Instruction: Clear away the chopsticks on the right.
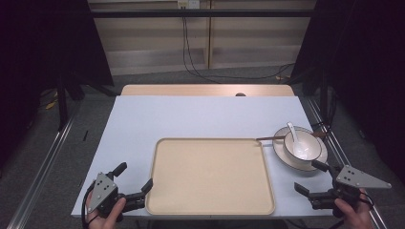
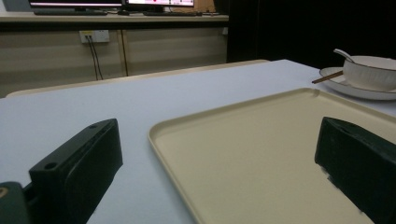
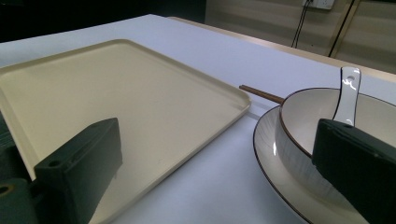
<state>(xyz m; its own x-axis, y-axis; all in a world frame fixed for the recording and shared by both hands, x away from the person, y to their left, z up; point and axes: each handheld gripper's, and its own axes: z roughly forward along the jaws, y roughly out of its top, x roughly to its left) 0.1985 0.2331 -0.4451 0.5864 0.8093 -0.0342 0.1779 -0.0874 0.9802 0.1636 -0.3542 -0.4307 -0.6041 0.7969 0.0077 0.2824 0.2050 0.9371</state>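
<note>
Bowl (image 1: pixel 303 147) on plate (image 1: pixel 282 153) holds spoon (image 1: pixel 292 133); tray (image 1: pixel 210 205) bare.

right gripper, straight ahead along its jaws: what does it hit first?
Probably the bowl on the plate: the right gripper, open, has the bowl's near wall just ahead of one jaw. The other jaw lines up over the tray corner. Depth is uncertain.

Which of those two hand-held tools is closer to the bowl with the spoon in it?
The right tool: the bowl sits just beyond it, while the left tool is across the tray.
</note>
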